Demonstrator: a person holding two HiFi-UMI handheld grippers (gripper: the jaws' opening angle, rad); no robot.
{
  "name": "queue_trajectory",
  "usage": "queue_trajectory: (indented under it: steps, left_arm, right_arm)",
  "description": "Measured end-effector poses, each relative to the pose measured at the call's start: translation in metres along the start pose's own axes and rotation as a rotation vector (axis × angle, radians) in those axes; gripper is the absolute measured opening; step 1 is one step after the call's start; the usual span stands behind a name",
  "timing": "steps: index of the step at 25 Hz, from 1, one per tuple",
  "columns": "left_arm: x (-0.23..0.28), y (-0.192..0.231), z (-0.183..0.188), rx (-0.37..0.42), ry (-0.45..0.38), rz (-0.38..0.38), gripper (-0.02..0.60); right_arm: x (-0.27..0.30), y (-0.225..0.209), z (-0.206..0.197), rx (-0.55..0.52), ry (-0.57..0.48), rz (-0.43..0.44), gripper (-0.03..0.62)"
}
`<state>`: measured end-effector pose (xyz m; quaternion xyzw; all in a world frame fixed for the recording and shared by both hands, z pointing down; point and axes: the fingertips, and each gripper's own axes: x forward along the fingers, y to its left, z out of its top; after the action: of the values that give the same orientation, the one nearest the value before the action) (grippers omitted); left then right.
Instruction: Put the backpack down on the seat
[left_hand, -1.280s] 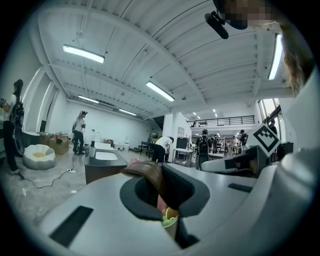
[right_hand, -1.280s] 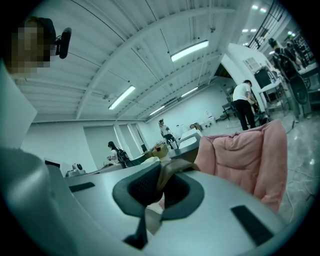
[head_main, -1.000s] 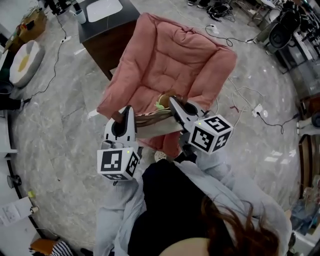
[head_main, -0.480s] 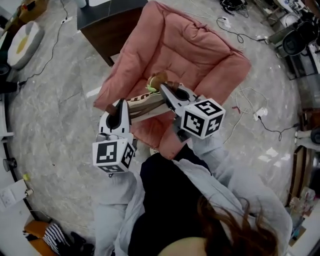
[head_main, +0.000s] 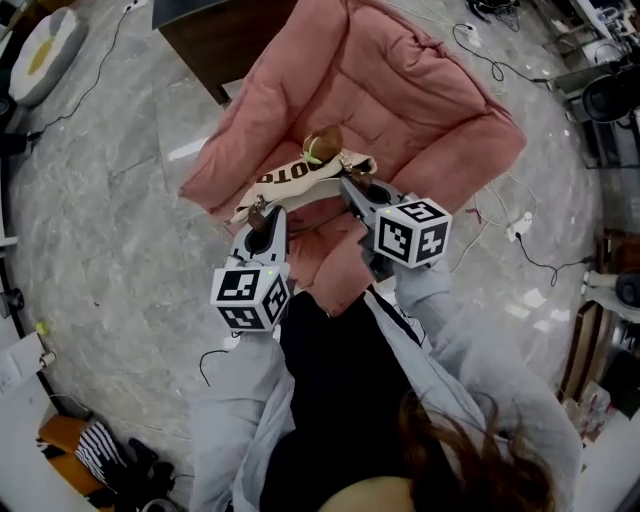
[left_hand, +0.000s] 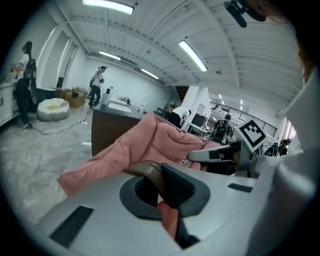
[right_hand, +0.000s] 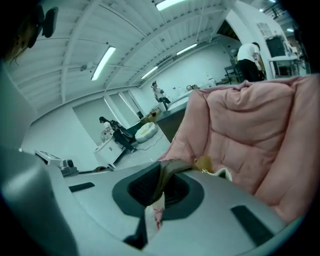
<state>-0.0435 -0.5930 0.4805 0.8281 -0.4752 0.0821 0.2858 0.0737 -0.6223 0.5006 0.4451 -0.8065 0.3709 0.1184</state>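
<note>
1. Backpack (head_main: 300, 178), a cream canvas bag with dark lettering, hangs stretched between the two pairs of fingers. It sits just past their tips, over the front part of the pink padded seat (head_main: 410, 90).
2. The left gripper (head_main: 262, 212) has its fingers pinched tight on a brown strap (left_hand: 148, 172). The strap runs out ahead of the pads toward the bag.
3. The right gripper (head_main: 350, 186) is clamped the same way on the other strap (right_hand: 169, 172), with nothing else between its fingers. A small brown charm (head_main: 322, 143) sits at the bag's top, just beyond the right fingertips.
4. The step in hand looks like the carry-over and lowering. The bag is above the cushion, but no view shows whether its underside touches the padding.
5. The next move probably calls for both grippers to sink together and level until the cushion takes the weight and the straps go slack.
6. Only then should the fingers part. Because the bag lies close to the seat's front edge, easing it forward from the fingertips toward the backrest would lower the risk of it sliding off.
</note>
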Motion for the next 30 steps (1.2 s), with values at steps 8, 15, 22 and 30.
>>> queue_trajectory:
  steps: [8,15,22,30]
  left_arm:
    - [-0.009,-0.004,-0.058,-0.092,0.093,-0.037,0.014]
    - [-0.039,-0.028,-0.101,-0.118,0.148,-0.113,0.014]
    - [-0.059,-0.062,-0.148,-0.170,0.186,-0.124,0.014]
    - [-0.070,-0.117,-0.207,-0.255,0.176,-0.032,0.013]
  right_arm:
    - [-0.013,-0.005,-0.045,0.040,0.019,-0.032,0.009]
    - [-0.045,-0.005,-0.097,0.089,0.038,-0.111,0.009]
    - [-0.085,-0.017,-0.149,0.131,0.074,-0.124,0.009]
    - [-0.125,-0.045,-0.186,0.080,0.146,-0.037,0.009]
